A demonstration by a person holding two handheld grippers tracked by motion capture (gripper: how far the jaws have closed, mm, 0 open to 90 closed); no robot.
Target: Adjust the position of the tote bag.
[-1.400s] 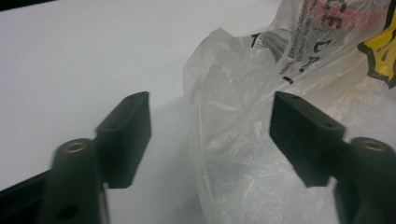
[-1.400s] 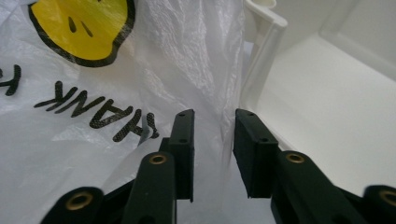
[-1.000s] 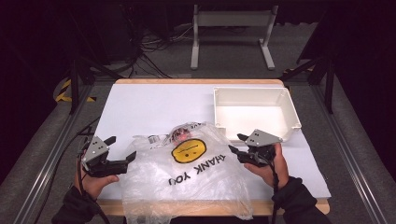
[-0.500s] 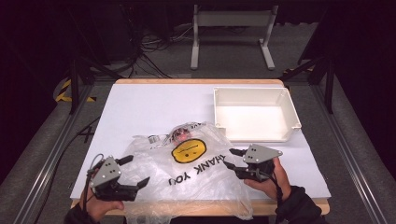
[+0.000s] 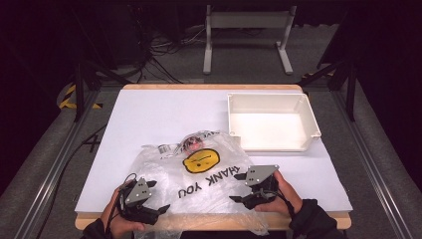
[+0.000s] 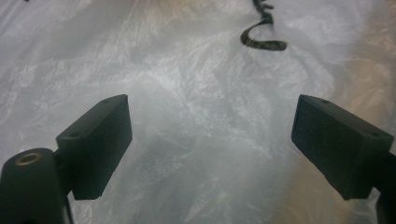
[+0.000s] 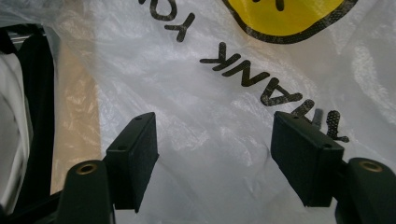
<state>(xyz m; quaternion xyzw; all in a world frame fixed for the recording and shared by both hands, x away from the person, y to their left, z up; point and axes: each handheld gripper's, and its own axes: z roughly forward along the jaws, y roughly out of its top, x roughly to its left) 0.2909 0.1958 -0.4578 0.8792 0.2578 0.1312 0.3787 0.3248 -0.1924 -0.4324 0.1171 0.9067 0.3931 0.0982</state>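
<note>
A clear plastic bag [image 5: 199,191] with a yellow smiley face [image 5: 201,160] and "THANK YOU" print lies flat at the table's front, its lower edge spilling over the edge. A small reddish item [image 5: 191,144] shows through its far end. My left gripper [image 5: 157,196] hovers over the bag's near left corner; its jaws have just been closing a little but stand wide and open in the left gripper view [image 6: 210,140], with crinkled film beneath them. My right gripper [image 5: 236,188] is at the bag's near right side. Its jaws have just been opening and sit apart over the lettering [image 7: 215,154].
An empty white bin [image 5: 272,97] stands at the back right of the white tabletop [image 5: 159,114]. The wooden front edge [image 5: 89,220] lies just below both hands. A metal stand and cables sit on the floor beyond the table.
Both hands have come down and toward the front edge of the table. The left gripper moved from the bag's left edge onto its near left corner. The right gripper's jaws are wider.
</note>
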